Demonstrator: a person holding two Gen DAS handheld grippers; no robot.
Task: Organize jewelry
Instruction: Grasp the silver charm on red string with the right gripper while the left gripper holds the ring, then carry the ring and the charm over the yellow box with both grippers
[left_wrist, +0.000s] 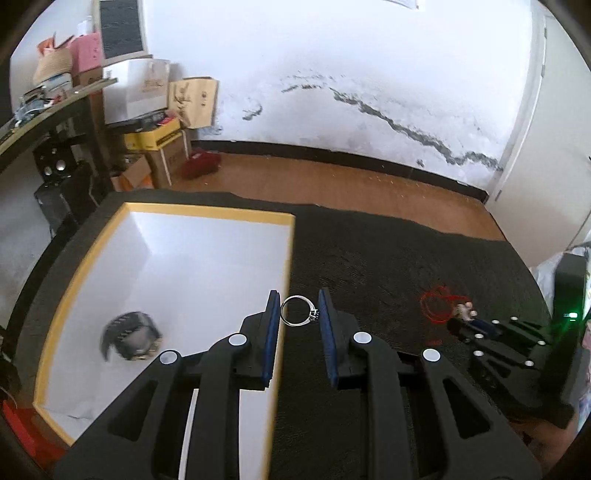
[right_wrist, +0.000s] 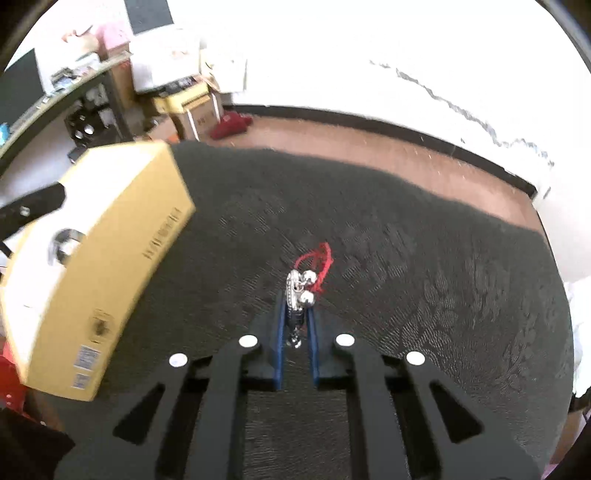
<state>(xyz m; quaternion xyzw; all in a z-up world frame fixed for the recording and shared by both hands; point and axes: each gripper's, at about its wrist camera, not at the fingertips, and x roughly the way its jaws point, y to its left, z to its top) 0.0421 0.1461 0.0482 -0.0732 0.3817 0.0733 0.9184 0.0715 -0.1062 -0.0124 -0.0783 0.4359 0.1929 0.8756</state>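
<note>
In the left wrist view my left gripper (left_wrist: 297, 308) is shut on a silver ring (left_wrist: 298, 311), held between its blue pads just right of the rim of a yellow-edged white box (left_wrist: 207, 216). A dark bracelet (left_wrist: 131, 334) lies inside the box. In the right wrist view my right gripper (right_wrist: 297, 317) is shut on a silver charm with bells (right_wrist: 298, 291), whose red cord (right_wrist: 317, 262) trails onto the black mat (right_wrist: 406, 258). The right gripper (left_wrist: 466, 320) and the red cord (left_wrist: 437, 302) also show at the right of the left wrist view.
The yellow box (right_wrist: 122, 258) stands left of the right gripper. The black mat (left_wrist: 388, 258) covers the table, with wooden floor (left_wrist: 332, 177) and a white wall beyond. Stacked cartons (left_wrist: 155, 107) and a shelf stand at the far left.
</note>
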